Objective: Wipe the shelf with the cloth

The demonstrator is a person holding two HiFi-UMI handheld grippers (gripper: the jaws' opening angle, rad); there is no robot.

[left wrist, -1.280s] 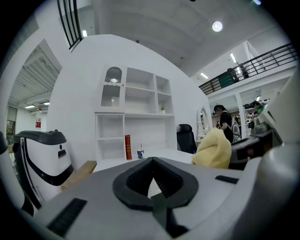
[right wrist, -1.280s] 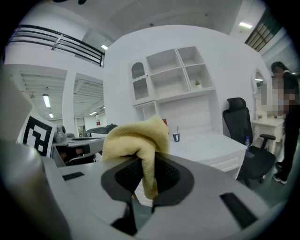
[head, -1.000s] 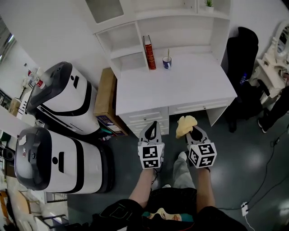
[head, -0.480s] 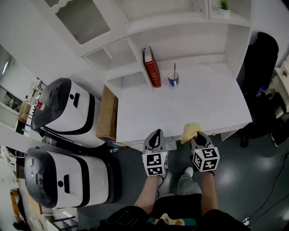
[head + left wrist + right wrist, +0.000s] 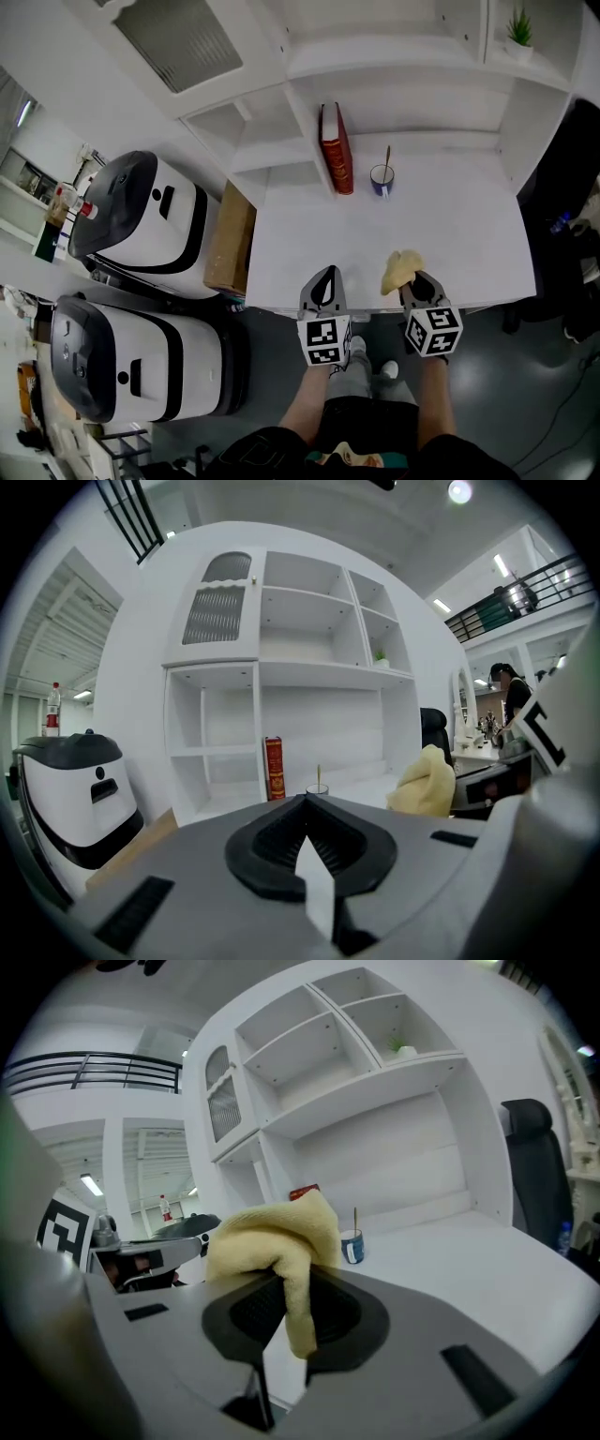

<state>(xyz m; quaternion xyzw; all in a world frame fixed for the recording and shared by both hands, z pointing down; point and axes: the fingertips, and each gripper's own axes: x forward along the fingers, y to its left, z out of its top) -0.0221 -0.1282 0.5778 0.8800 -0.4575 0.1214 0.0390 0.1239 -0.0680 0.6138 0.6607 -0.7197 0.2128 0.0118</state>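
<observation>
R gripper [image 5: 415,278] is clamped on a yellow cloth [image 5: 400,269]. The R gripper view shows the jaws pinching a fold of the cloth [image 5: 277,1237], w/ the rest bunched up above the gripper [image 5: 291,1288] and a short tail hanging below. L gripper [image 5: 325,273] has its jaws together w/ nothing between them; the L gripper view shows the same [image 5: 305,803].

The red book [image 5: 336,161] stands upright at the back of the white worktop [image 5: 450,234], against a divider of the shelf unit [image 5: 394,61]. A blue-and-white cup [image 5: 382,178] w/ a thin stick in it stands just right of the book. The cloth hangs over the worktop's front edge, well in front of the book and a bit right of it, apart from the cup. L gripper is also at the front edge, roughly straight in front of the book. It's beside R gripper, not touching.

Higher up and far right of the book, a small green plant [image 5: 518,33] sits on an upper shelf. Left of the book, off the worktop, a cardboard box [image 5: 230,239] is on the floor. Further left are two big white-and-black machines [image 5: 141,216].
</observation>
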